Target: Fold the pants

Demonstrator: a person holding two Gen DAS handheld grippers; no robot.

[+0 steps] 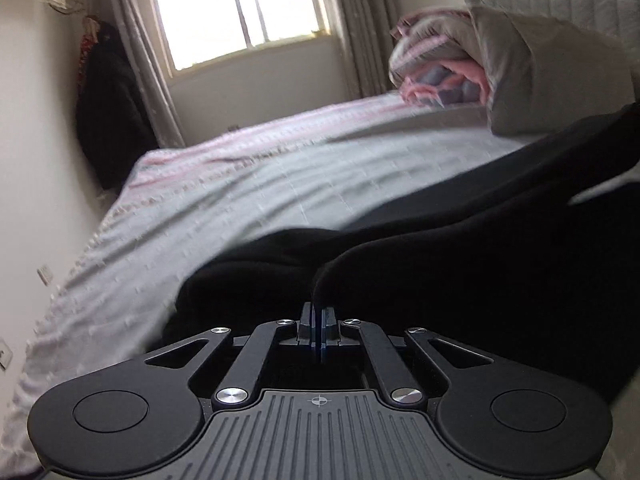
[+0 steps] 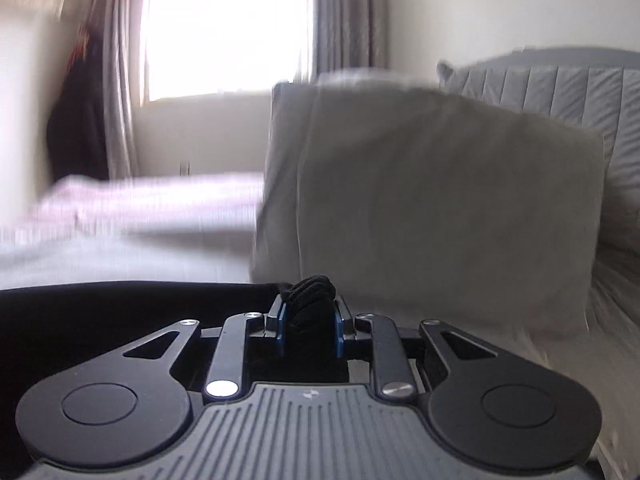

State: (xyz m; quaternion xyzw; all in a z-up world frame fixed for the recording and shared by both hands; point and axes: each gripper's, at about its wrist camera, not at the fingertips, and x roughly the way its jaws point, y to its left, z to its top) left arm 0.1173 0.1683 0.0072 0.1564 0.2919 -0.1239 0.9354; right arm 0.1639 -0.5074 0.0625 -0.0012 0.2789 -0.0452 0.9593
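Note:
The black pants lie across the grey bed sheet, stretching from my left gripper up to the right. My left gripper is shut on a thin edge of the pants, its jaws pressed nearly together. In the right wrist view my right gripper is shut on a bunched black roll of the pants, which bulges between the blue pads. More of the black cloth spreads to the left of that gripper.
A grey pillow stands close in front of my right gripper. A rolled pink and grey blanket and a pillow sit at the bed's head. A quilted headboard, a window, curtains and dark hanging clothes line the walls.

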